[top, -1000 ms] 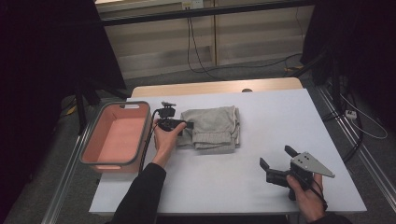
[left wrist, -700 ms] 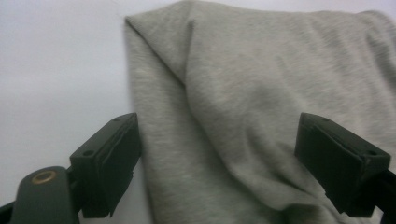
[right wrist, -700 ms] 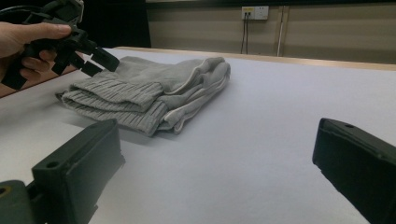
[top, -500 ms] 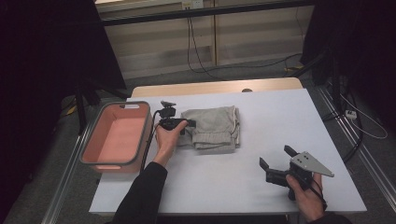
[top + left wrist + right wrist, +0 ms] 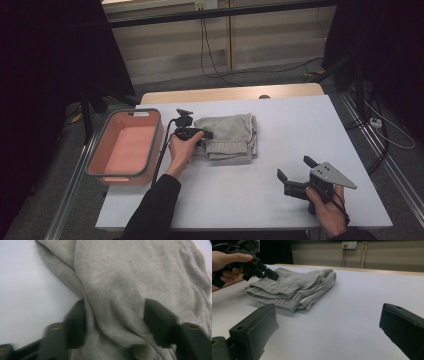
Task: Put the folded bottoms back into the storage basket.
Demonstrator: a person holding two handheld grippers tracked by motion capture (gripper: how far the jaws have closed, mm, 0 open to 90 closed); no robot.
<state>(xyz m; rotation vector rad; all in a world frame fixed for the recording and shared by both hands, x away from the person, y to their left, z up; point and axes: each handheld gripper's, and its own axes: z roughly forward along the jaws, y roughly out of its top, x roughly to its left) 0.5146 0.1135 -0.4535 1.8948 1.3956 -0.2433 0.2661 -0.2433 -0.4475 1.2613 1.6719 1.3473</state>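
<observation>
Pink basin (image 5: 95, 167) stands empty at the left edge of the worktop (image 5: 300, 130), left of the folded grey garment (image 5: 231, 137), with a bare strip of worktop between them. Left tongs (image 5: 206, 135) have just been closing on the garment's near left edge; in the left gripper view a ridge of knit fabric (image 5: 115, 322) bunches between the jaws, which press it from both sides. Nothing is lifted yet: the garment lies flat, so the grasp looks just made, and the carry, probably to the basin, is still ahead. Right tongs (image 5: 295, 172) rest well to the garment's right, jaws wide apart and empty.
</observation>
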